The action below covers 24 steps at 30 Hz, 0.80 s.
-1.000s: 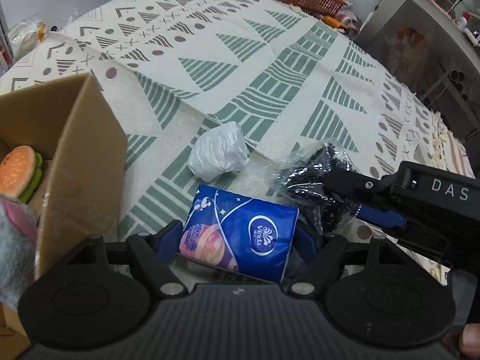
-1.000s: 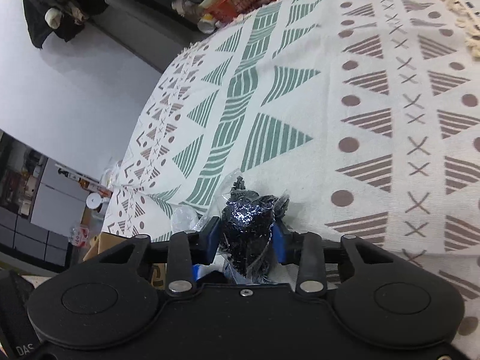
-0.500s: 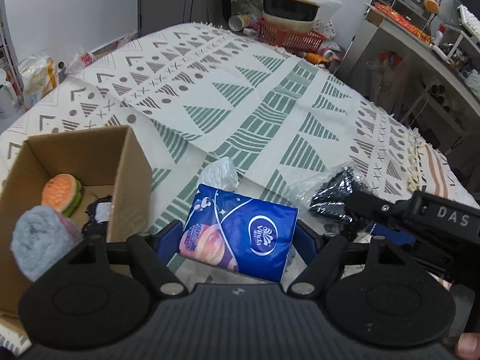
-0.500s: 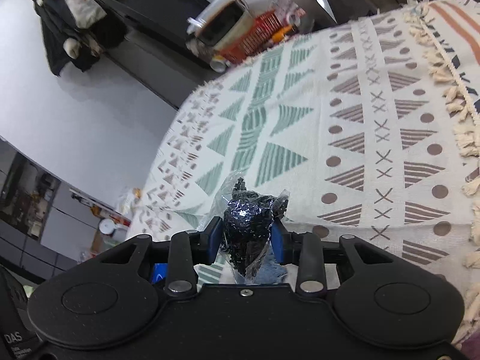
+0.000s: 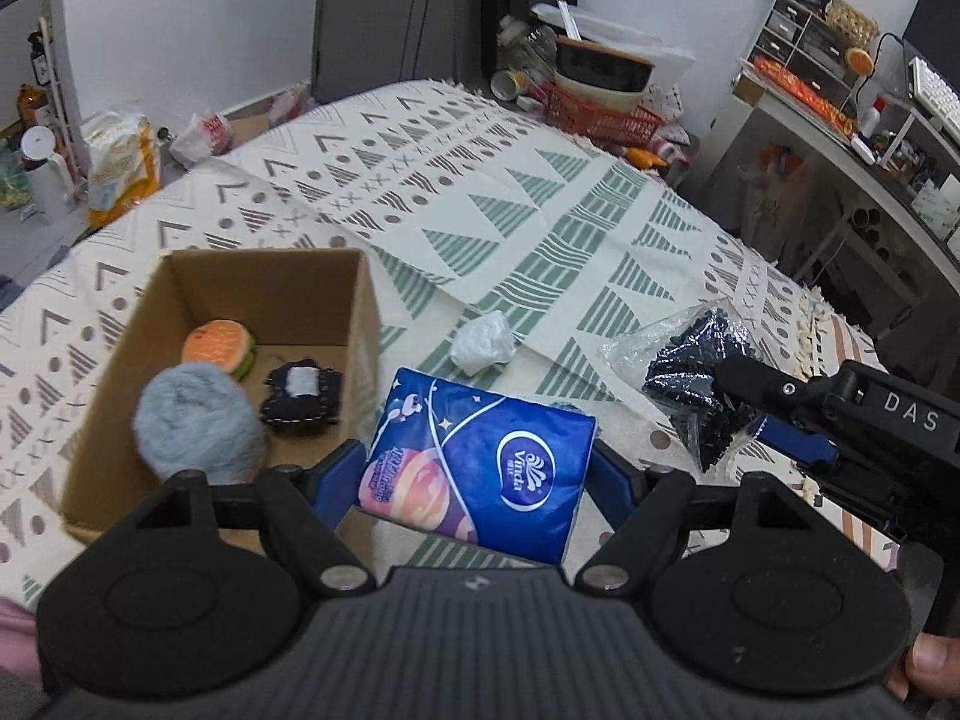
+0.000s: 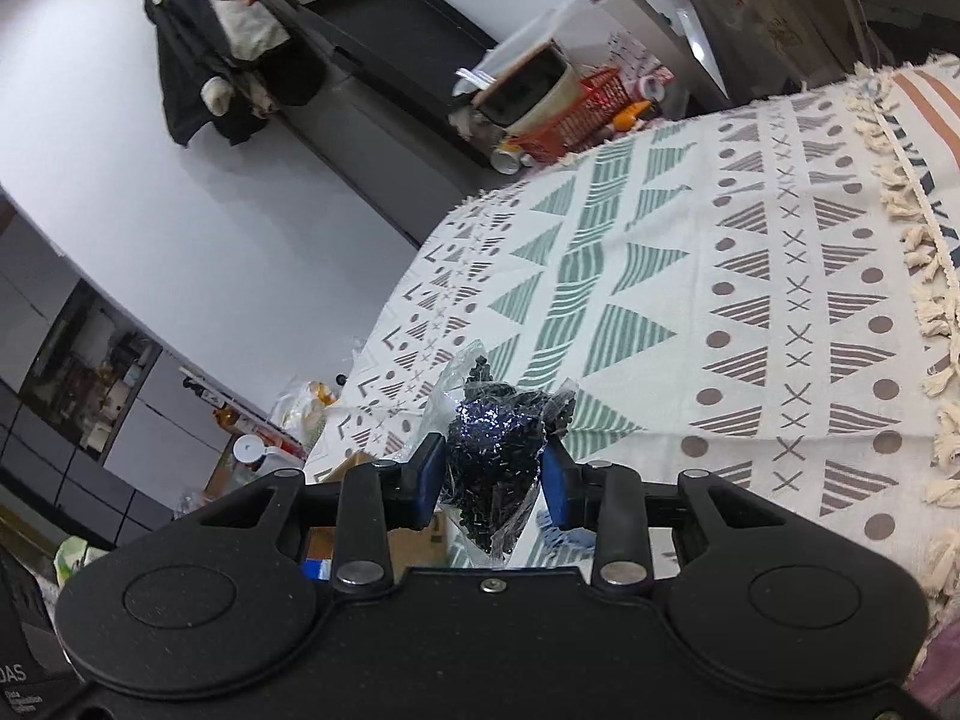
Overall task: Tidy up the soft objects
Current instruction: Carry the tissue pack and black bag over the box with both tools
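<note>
My left gripper (image 5: 479, 471) is shut on a blue tissue pack (image 5: 480, 468), held in the air just right of an open cardboard box (image 5: 360, 324). Inside the box lie a plush burger (image 5: 217, 345), a grey-blue fluffy ball (image 5: 195, 417) and a small black-and-white plush (image 5: 303, 390). My right gripper (image 6: 493, 480) is shut on a clear bag of black beads (image 6: 498, 450); the same bag of black beads (image 5: 696, 378) shows in the left wrist view, lifted above the bed. A crumpled white plastic wad (image 5: 483, 342) rests on the patterned blanket (image 5: 510, 228).
A red basket (image 5: 600, 114) with bowls and clutter sits beyond the bed's far edge. A desk with shelves (image 5: 840, 120) stands to the right. Bags and bottles (image 5: 120, 162) lie on the floor at left. The blanket's tasselled edge (image 6: 918, 276) runs along the right side.
Both grippers have risen well above the bed with their loads still held. The view has widened, and the box interior now shows fully.
</note>
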Motion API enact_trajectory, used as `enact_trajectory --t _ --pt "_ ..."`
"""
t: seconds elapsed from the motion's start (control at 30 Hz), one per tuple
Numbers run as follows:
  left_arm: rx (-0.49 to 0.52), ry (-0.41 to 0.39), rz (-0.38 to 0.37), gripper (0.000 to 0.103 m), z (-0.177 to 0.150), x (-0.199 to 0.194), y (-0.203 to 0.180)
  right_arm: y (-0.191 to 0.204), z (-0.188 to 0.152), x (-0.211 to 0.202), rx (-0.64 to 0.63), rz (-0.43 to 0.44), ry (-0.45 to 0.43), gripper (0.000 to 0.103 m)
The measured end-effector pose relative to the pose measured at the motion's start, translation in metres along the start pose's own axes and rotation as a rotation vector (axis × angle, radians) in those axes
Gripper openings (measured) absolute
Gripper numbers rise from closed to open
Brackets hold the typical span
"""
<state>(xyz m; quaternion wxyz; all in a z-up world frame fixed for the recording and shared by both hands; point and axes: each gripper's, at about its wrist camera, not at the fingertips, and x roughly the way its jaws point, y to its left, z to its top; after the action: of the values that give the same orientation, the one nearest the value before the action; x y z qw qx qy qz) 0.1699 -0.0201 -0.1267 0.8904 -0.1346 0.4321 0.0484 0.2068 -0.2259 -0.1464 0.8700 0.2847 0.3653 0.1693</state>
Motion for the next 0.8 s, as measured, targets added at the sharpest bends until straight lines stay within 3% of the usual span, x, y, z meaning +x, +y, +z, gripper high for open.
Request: enact_trajectory --t 0.17,0.53,0.8 --pt "-0.014 -0.022 0.012 0.077 -0.002 -0.018 0.012 0.016 -0.009 -0.013 -0.05 -0.035 -0.039 0.033" --pt "-0.048 -0.062 0.025 0.078 0.0 -0.051 0.045 0.049 -0.025 -0.026 -0.103 -0.028 -0.069 0.033" --pt "-0.087 -0.079 0.051 0.078 0.005 -0.063 0.074 0.071 -0.037 -0.02 -0.114 -0.024 -0.051 0.033"
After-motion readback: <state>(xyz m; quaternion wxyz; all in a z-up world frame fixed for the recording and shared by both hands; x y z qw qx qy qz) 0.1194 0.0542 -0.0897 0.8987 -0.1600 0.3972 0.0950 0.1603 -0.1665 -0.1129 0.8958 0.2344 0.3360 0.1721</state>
